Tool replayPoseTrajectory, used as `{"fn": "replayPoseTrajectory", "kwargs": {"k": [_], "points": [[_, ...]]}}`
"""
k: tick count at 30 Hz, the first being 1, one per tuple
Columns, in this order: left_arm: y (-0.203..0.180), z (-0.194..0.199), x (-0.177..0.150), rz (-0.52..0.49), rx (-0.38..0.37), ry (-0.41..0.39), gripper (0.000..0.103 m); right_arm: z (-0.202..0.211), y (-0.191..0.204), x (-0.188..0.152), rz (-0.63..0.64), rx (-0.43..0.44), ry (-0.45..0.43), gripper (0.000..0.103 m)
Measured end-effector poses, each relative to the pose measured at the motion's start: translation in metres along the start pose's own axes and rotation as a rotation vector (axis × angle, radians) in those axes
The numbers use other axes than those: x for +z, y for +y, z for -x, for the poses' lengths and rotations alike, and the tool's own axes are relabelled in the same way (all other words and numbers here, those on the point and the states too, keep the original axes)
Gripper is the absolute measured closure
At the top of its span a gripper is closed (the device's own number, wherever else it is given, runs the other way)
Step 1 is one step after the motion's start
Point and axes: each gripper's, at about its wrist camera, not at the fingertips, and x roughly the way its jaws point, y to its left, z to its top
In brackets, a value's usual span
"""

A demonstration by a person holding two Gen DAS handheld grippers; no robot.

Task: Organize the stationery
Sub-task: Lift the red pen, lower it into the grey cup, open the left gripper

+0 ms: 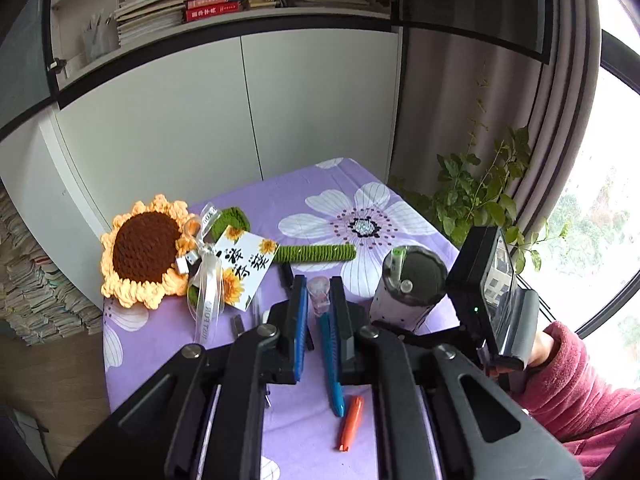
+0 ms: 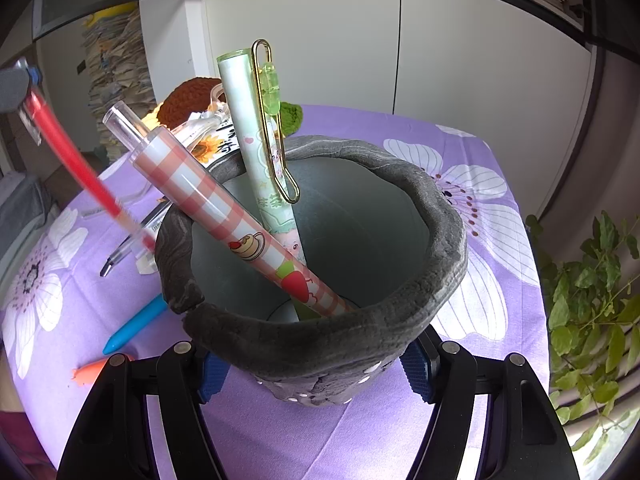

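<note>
The table (image 1: 328,192) wore a purple floral cloth, white cabinets behind it. My right gripper (image 2: 316,372) was clamped on the grey pen holder (image 2: 400,320), which stood upright and contained a checked pen (image 2: 224,208) and a green pen (image 2: 256,128). My left gripper (image 1: 319,300) was closed on a red-cored pen (image 2: 76,160), raised left of the holder. A blue pen (image 2: 136,324) and an orange pen (image 2: 92,372) lay on the cloth left of the holder.

Left gripper (image 1: 320,300) jaws nearly closed, right gripper (image 2: 316,372) jaws spread wide, both angled downward
</note>
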Motion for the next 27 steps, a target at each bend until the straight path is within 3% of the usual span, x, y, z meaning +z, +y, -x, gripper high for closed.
{"fn": "replayPoseTrajectory", "kwargs": {"k": [7,13,17,27], "points": [[-0.021,0.008,0.061,-0.039,-0.042,-0.129,0.095,0.0,0.0,0.0,0.0,0.0,0.0,0.032],[-0.042,0.003,0.084,-0.053,-0.099,-0.15,0.095,0.0,0.001,0.0,0.001,0.001,0.0,0.032],[-0.053,-0.008,0.084,-0.068,-0.137,-0.119,0.095,0.001,0.001,-0.001,0.002,0.002,0.0,0.032],[-0.065,-0.048,0.05,-0.107,-0.134,0.033,0.094,0.001,0.002,-0.001,0.003,0.001,0.001,0.032]]}}
